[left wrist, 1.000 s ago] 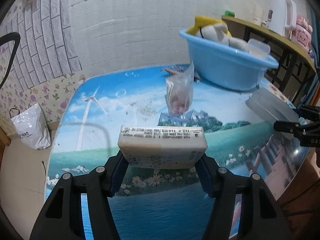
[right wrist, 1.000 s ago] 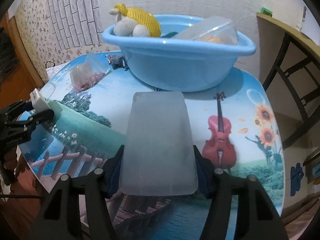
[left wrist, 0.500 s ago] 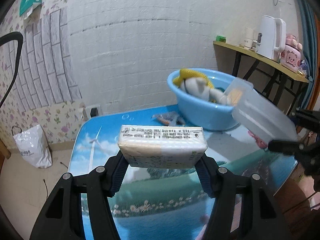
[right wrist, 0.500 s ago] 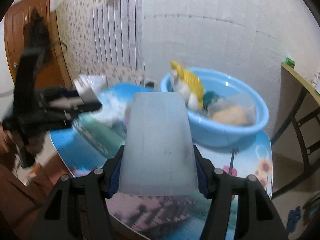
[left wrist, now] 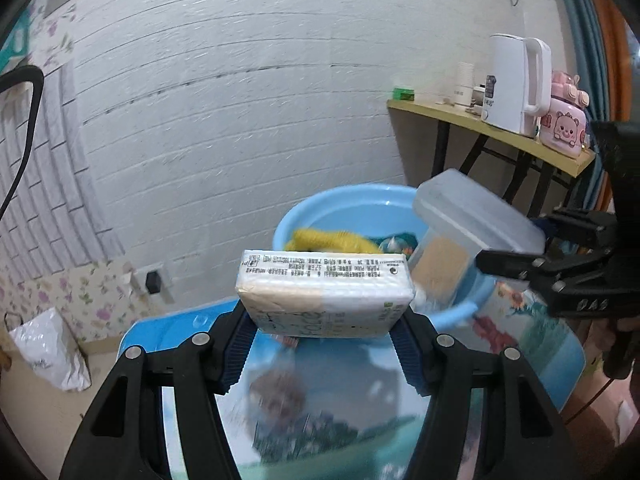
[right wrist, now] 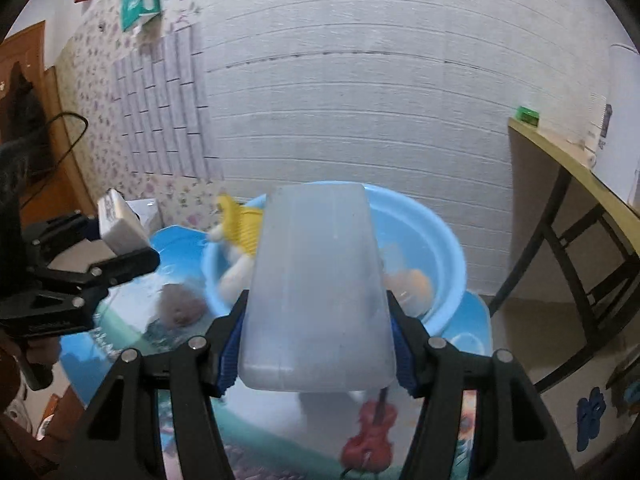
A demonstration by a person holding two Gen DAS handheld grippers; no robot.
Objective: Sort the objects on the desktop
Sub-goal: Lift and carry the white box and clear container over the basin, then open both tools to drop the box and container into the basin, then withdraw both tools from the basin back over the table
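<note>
The left hand-held gripper (left wrist: 326, 322) is clamped on a white tissue pack (left wrist: 325, 294) held crosswise between its blue pads; the right hand-held gripper (right wrist: 316, 350) is clamped on a frosted plastic lid (right wrist: 316, 284), gripped by its long edges. Since a second ago, both have risen clear of the bench (left wrist: 532, 364), where the two items lay low over its printed top, and now sit high facing the blue basin (right wrist: 444, 248). Judged from this, pick-up is complete and transport is under way. The basin lies ahead of and below both loads, holding a yellow plush toy (right wrist: 240, 224).
</note>
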